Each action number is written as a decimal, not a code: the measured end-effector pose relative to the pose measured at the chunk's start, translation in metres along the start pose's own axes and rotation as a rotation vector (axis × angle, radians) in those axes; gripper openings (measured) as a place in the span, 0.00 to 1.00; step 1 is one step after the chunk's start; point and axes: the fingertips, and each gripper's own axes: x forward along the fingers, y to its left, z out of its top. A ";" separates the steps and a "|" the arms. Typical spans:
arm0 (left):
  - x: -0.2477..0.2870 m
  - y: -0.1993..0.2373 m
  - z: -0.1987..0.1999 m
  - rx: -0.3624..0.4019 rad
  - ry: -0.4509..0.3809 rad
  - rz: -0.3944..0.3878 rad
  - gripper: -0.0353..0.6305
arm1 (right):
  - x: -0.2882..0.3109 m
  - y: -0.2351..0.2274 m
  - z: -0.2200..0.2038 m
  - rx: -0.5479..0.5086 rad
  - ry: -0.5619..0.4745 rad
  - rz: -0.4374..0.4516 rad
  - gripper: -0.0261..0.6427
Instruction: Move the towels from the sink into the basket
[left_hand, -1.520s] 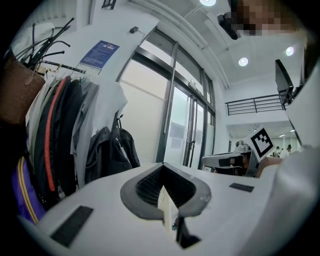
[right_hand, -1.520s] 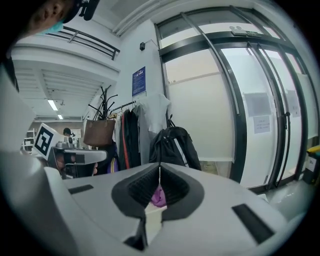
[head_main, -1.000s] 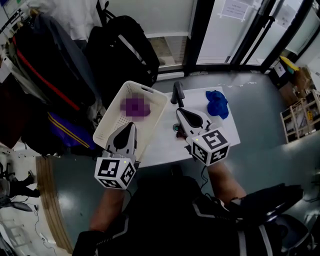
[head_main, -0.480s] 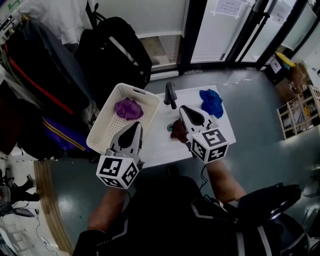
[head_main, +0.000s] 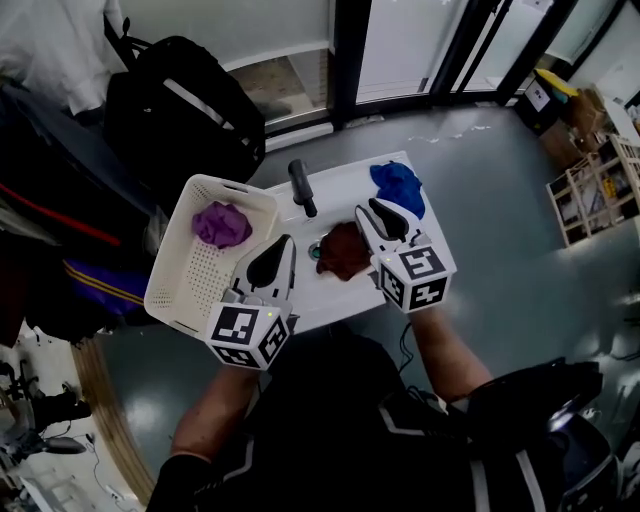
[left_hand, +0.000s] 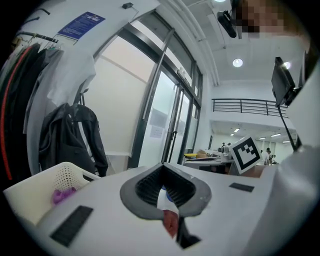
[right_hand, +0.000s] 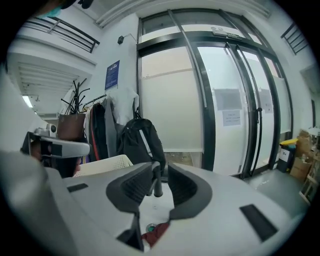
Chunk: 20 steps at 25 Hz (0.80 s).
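Observation:
A dark red towel (head_main: 343, 250) lies in the white sink (head_main: 300, 292) by the drain, below the black faucet (head_main: 302, 187). A blue towel (head_main: 398, 186) lies on the sink's far right corner. A purple towel (head_main: 222, 222) sits in the white basket (head_main: 175, 290) to the left. My right gripper (head_main: 378, 212) hovers just right of the red towel. Its jaws have just been opening and nothing is between them; the faucet (right_hand: 157, 180) and the red towel (right_hand: 156, 232) show through the gap. My left gripper (head_main: 275, 262) hangs over the sink's near left, narrowly open and empty.
A black backpack (head_main: 185, 100) and hanging clothes stand behind the basket on the left. Glass doors (head_main: 420, 50) run along the far side. Cardboard boxes and a shelf (head_main: 590, 170) are at the right. Grey floor surrounds the small sink stand.
Both grippers have moved forward over the sink, toward the faucet. The red towel, half hidden under the right gripper before, now lies in plain sight to its left.

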 end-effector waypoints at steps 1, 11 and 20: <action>0.009 -0.003 -0.003 0.002 0.009 -0.001 0.06 | 0.001 -0.009 -0.005 0.002 0.006 -0.007 0.20; 0.090 -0.032 -0.030 0.010 0.099 -0.032 0.06 | 0.023 -0.101 -0.049 0.040 0.094 -0.070 0.30; 0.148 -0.035 -0.065 0.045 0.181 0.005 0.06 | 0.061 -0.159 -0.095 0.054 0.193 -0.074 0.40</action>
